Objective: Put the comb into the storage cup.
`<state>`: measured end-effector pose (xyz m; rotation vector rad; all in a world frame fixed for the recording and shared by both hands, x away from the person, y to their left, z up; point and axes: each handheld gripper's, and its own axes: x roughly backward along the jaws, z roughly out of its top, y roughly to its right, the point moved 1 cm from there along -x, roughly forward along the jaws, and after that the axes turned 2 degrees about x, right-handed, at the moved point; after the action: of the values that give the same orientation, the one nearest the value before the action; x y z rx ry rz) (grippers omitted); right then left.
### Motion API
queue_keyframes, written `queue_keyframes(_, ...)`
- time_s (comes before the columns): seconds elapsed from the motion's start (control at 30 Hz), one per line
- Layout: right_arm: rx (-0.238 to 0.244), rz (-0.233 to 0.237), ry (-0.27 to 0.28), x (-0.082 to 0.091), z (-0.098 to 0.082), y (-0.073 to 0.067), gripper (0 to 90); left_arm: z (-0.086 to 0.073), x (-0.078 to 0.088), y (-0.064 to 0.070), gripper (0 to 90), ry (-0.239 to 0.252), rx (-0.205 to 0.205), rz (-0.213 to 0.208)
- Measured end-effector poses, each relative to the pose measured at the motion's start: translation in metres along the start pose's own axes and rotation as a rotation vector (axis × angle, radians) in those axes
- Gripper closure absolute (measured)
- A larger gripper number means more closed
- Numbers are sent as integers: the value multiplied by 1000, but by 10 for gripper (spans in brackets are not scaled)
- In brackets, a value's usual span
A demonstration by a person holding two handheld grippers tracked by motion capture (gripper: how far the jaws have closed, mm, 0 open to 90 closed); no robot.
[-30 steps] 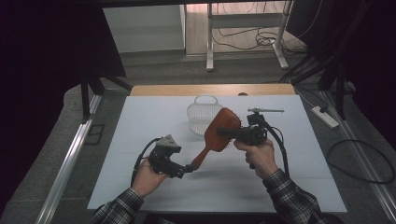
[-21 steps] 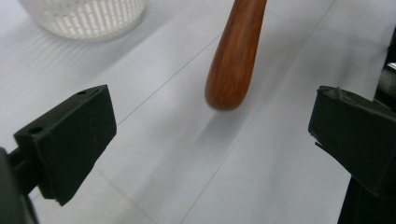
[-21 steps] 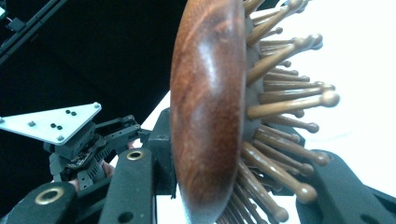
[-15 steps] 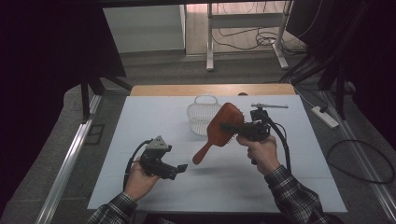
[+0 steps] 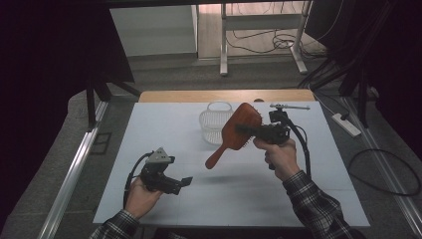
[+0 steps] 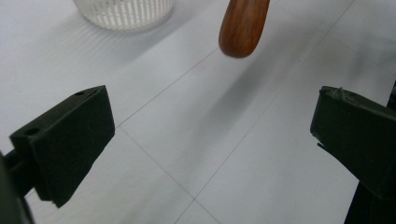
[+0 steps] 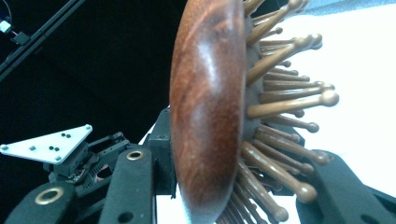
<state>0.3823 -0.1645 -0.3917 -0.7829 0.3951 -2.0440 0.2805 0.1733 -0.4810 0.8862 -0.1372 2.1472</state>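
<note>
A wooden paddle hairbrush [image 5: 244,117] hangs tilted above the white table [image 5: 164,129], its handle end [image 5: 214,162] pointing down and left. My right gripper [image 5: 247,129] is shut on the brush head; in the right gripper view the smooth back [image 7: 205,107] faces left and the wooden bristles [image 7: 285,93] stick out to the right between the jaws. My left gripper [image 5: 182,184] sits low at the front left, open and holding nothing. In the left gripper view, the two pads [image 6: 70,135] stand far apart, with the handle tip [image 6: 243,25] well beyond them.
A clear ribbed basket [image 5: 211,130] stands on the table just behind and left of the brush, and shows as the basket [image 6: 123,9] at the top of the left gripper view. A metal clamp [image 5: 288,106] lies at the table's back right. Dark curtains flank the table.
My left gripper has come off the brush handle and drawn back to the left. The right gripper has kept its grip, with the brush a little higher.
</note>
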Motion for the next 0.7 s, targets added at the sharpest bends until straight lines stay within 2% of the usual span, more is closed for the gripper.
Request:
queue_keyframes(0.37, 5, -5, 14, -2, 14, -3, 551, -15, 12, -6, 0, 1, 32, 11)
queue_keyframes(0.7, 12, -19, 23, -8, 27, -4, 551, -25, 24, -8, 0, 9, 38, 35)
